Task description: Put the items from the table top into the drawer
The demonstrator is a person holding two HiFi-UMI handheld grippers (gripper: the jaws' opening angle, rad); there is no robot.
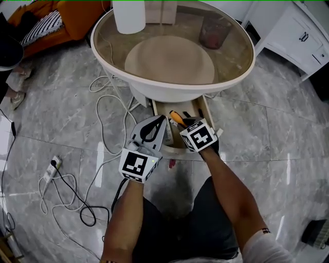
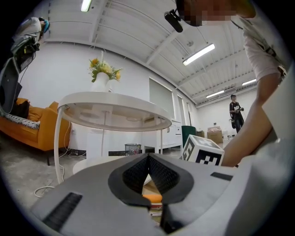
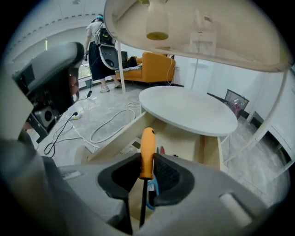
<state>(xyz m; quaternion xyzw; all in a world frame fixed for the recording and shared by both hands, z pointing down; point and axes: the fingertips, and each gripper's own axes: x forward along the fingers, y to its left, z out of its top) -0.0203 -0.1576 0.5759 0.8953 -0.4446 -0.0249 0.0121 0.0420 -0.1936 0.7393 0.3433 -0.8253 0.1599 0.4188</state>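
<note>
An orange-handled screwdriver (image 3: 147, 150) stands between the pads of my right gripper (image 3: 146, 160), which is shut on its handle with the dark shaft running back toward the camera. It hangs tilted down over the open wooden drawer (image 3: 209, 148) under the round table. In the head view the screwdriver's handle (image 1: 176, 118) shows over the drawer (image 1: 206, 111), ahead of the right gripper (image 1: 185, 124). My left gripper (image 1: 161, 120) is close beside it on the left, level, its jaws shut with nothing in them (image 2: 148, 157). A few small items lie in the drawer.
The round glass-topped table (image 1: 241, 72) carries a white vase (image 1: 129, 15) and a dark cup (image 1: 215, 32). White cables (image 1: 105, 126) and a power strip (image 1: 51, 168) lie on the floor to the left. A white cabinet (image 1: 298, 36) stands at right, an orange sofa (image 1: 72, 20) at far left.
</note>
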